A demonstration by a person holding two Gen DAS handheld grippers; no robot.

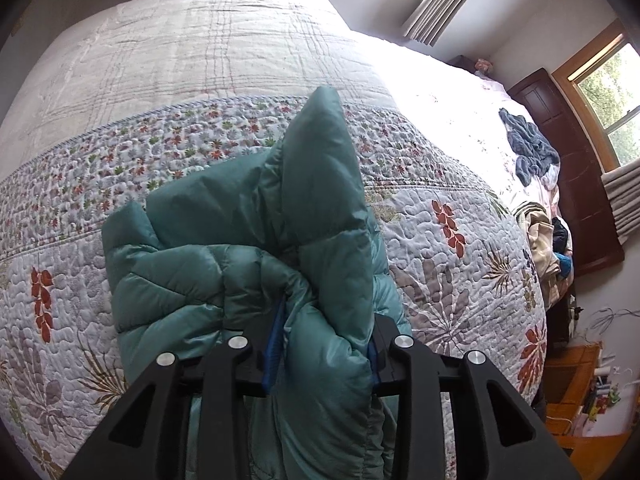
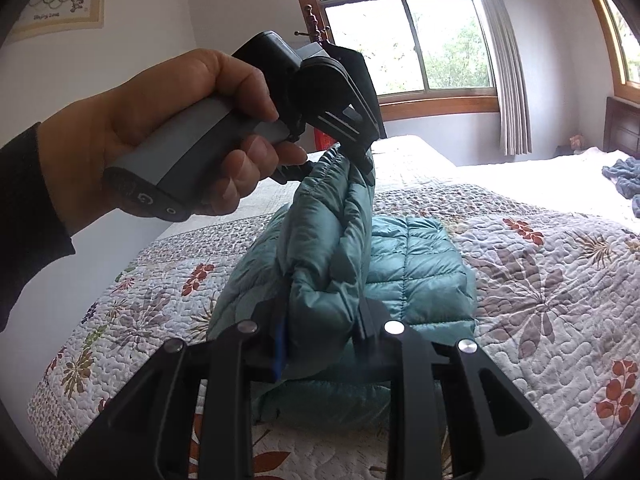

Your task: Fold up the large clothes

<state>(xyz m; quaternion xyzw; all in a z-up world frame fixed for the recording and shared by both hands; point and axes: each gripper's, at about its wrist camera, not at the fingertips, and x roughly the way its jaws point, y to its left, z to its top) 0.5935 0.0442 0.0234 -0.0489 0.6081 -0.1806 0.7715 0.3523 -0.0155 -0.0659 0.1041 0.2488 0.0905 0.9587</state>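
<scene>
1. Left gripper (image 1: 320, 344): its 2 black fingers with blue pads are clamped on a thick bunch of the teal puffer jacket (image 1: 256, 240). The quilted fabric bulges out between the jaws and rises ahead of them in a peak.
2. Right gripper (image 2: 324, 340): likewise closed on a raised fold of the teal puffer jacket (image 2: 416, 264). The fold stands up between the fingers, and the rest of the jacket lies flat ahead of them and to their right.
3. In the right wrist view, the left gripper (image 2: 362, 160) appears ahead of and above the right one, pointing downward. It pinches the upper end of the same raised fold, so the fold spans from 1 gripper to the other.
4. A hand (image 2: 168, 128) wraps the grey handle of the left gripper; a dark sleeve (image 2: 28, 216) covers the wrist.
5. Floral quilt (image 1: 460, 248): it lies below and beyond both grippers, carrying the jacket.
6. Blue crumpled garment (image 1: 528, 148): far ahead and right of the left gripper, well apart from the jacket, on the white bed area.
7. Window with curtain (image 2: 508, 80): on the wall beyond the right gripper.
</scene>
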